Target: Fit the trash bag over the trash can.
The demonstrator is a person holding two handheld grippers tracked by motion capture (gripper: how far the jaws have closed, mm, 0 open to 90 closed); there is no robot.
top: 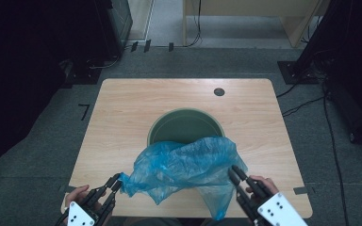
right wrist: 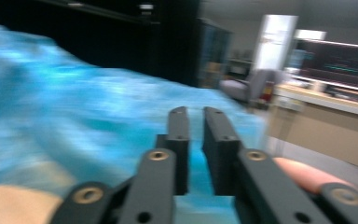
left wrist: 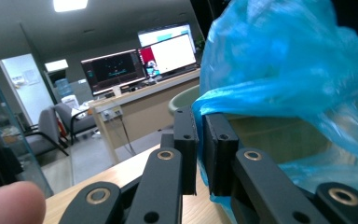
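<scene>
— What are we working on here?

— A light wooden table [top: 122,117] with rounded corners and a small dark round hole [top: 219,92] near its far right corner. It stands on grey carpet [top: 37,160], with black cables trailing over the floor on the right.

— And where is the thing we handle?

— The blue plastic bag [top: 188,165] hangs stretched between our two grippers over the near half of the table, its far edge draped over the near rim of the green bin [top: 185,125] that stands at the table's middle.

— How do our jaws stand?

— Our left gripper [top: 114,181] has its jaws pressed together on the bag's left corner; in the left gripper view the film comes out from between the pads [left wrist: 220,154]. Our right gripper [top: 235,172] is at the bag's right edge with a narrow gap between its jaws, and the blurred right gripper view leaves us unable to tell whether the film is pinched.

— And the room?

— Beyond the table we see a wooden desk [left wrist: 140,109] with lit monitors [left wrist: 114,70], grey chairs [left wrist: 51,128] and a ceiling light.
</scene>
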